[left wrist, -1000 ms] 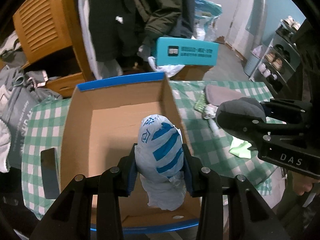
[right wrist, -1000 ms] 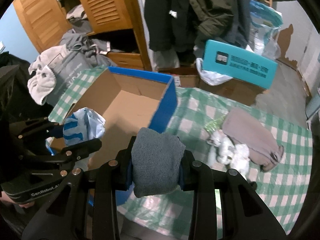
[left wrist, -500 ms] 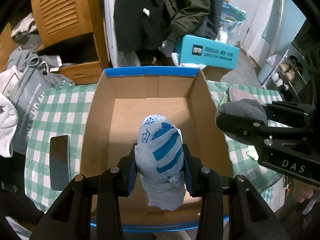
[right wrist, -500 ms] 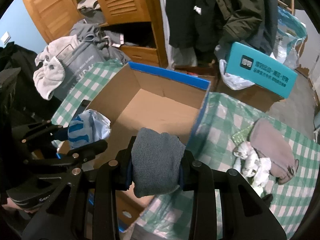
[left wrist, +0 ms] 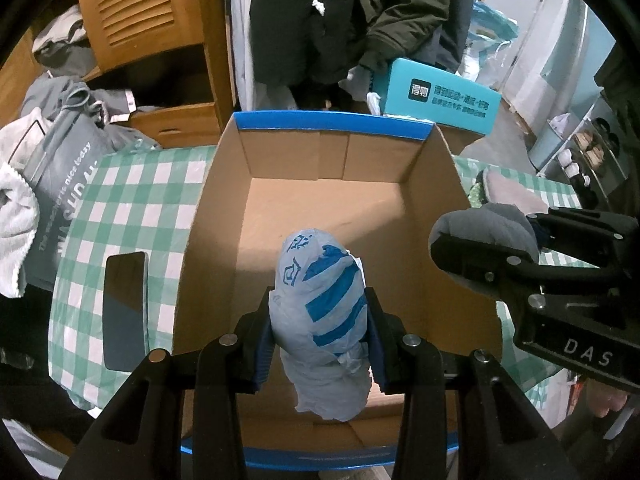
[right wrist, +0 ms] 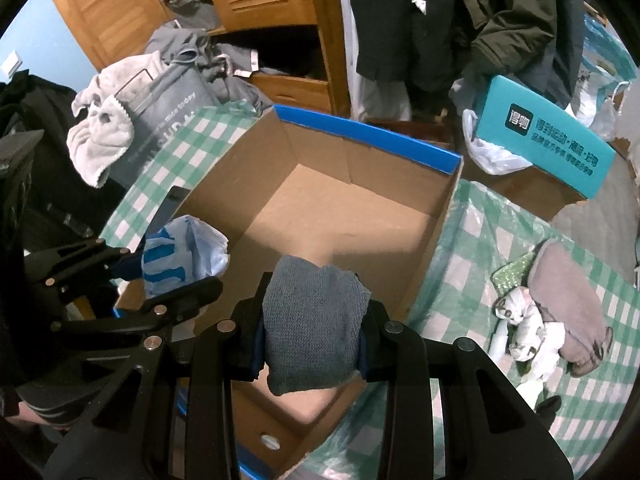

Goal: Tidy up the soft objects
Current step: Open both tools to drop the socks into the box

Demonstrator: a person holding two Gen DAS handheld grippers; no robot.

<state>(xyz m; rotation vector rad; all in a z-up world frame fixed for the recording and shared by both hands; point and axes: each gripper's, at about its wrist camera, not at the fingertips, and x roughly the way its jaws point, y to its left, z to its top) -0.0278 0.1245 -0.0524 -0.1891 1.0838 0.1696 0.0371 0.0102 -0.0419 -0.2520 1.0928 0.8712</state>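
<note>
Sticking up between the two black fingers of the left gripper (left wrist: 320,334) is a soft white bundle wrapped in a thin plastic bag with blue stripes (left wrist: 322,320). The fingers are closed tight on its sides, near its middle. Its round top pokes out past the fingertips, and its crumpled tail hangs out behind them. The bundle is up in the air over the open brown cardboard box with a blue rim (left wrist: 218,208), at the near end of it.

The right gripper (right wrist: 314,332) has a folded grey knitted cloth (right wrist: 314,322) squeezed between its fingers. The cloth fills the whole gap, with its top bulging out in front and a bit hanging below. It is also held over the near end of the box, on the right side. In the left wrist view, the same grey cloth (left wrist: 486,226) shows near the box's right wall.

The box sits on a table with a green and white checked cover (left wrist: 132,200). A flat dark phone (left wrist: 124,312) lies on the cover just left of the box. To the right of the box lie a grey-brown soft pouch (right wrist: 564,300) and a small white crumpled thing (right wrist: 524,320), touching each other. Behind the box is a long teal carton with white writing (right wrist: 548,136).
</note>
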